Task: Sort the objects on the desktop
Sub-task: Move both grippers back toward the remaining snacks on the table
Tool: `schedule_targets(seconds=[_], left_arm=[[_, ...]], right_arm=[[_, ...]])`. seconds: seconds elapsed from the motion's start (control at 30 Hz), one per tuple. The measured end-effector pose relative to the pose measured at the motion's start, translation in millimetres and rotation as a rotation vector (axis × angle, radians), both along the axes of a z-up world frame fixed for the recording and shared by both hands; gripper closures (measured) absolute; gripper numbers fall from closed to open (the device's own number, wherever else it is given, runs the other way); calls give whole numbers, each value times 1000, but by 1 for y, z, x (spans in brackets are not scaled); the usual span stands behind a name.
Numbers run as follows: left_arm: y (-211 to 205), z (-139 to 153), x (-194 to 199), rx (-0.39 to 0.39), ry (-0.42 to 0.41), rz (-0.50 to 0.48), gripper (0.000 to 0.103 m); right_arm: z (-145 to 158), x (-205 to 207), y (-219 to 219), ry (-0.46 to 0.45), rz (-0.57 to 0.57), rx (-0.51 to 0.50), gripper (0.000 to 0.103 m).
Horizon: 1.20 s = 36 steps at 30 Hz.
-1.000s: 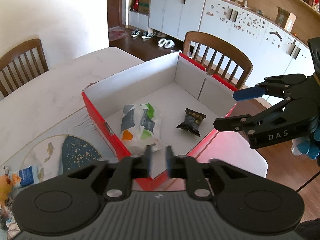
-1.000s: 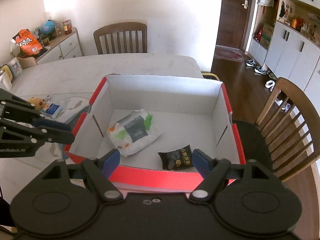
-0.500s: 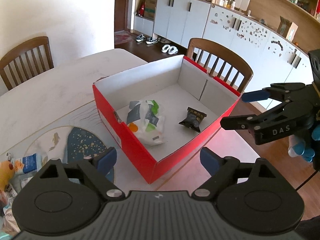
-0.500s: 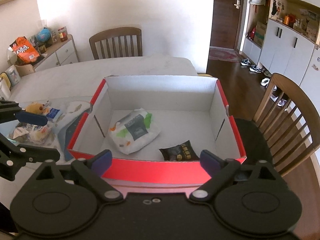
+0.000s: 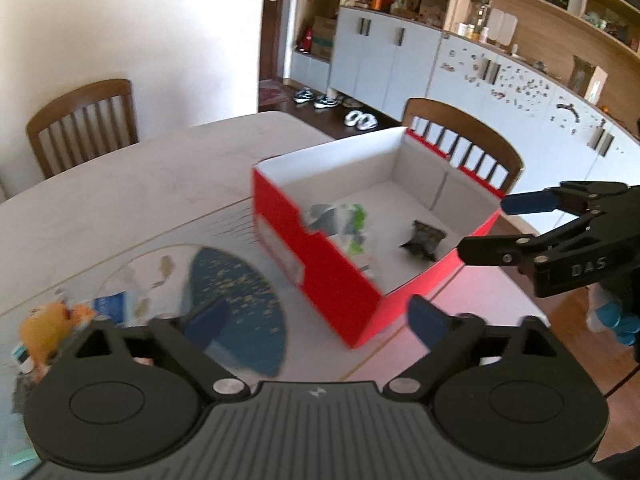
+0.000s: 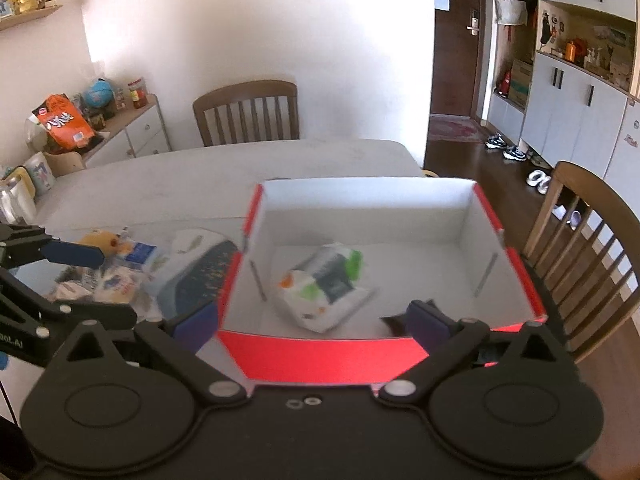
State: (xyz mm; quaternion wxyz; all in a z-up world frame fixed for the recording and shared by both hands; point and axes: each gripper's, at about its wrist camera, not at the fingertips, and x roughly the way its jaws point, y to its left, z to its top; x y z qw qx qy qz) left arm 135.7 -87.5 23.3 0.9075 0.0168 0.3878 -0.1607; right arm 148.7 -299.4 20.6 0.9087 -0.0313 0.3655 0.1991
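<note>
Two hand-held grippers hover at the near side of a red box (image 6: 320,356) set on a pale table (image 5: 132,184), close to the table's right edge, in the middle of a desktop sorting job. The left gripper (image 5: 316,316) has its jaws spreading to their widest with nothing between them; its blue pads straddle the box's near corner without touching it. The right gripper (image 6: 308,322), jaws also opening and empty, frames the box's near wall from outside.

Inside the box, a white snack bag (image 6: 324,284) with green and orange print lies on the floor toward the near left wall, and a small dark packet (image 5: 422,238) rests toward the near right corner. Both sit flat and apart, as dropped goods would, which suggests the box is the collecting point.

The unsorted items remain in a loose heap (image 6: 108,264) toward the table's left edge, beside a round blue-and-white mat (image 5: 236,292) that lies between heap and box. An orange-yellow soft toy (image 5: 48,324) and a blue-labelled packet (image 6: 138,252) can be made out there; the rest is too blurred to name. With both tools empty and wide, either appears ready to fetch the next piece from that heap.
</note>
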Motion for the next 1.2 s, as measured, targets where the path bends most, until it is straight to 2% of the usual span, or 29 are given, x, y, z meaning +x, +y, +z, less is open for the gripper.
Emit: schedule_targets(seconds=[0.57, 0.97, 1.2], left_arm=[[107, -13, -36, -17, 2, 98, 0], [160, -30, -49, 24, -14, 149, 0], [189, -43, -49, 16, 17, 187, 0]], right_arm=[[-7, -25, 107, 10, 21, 8, 1], [-16, -25, 170, 8, 46, 6, 3], [-23, -23, 203, 14, 77, 2, 4]])
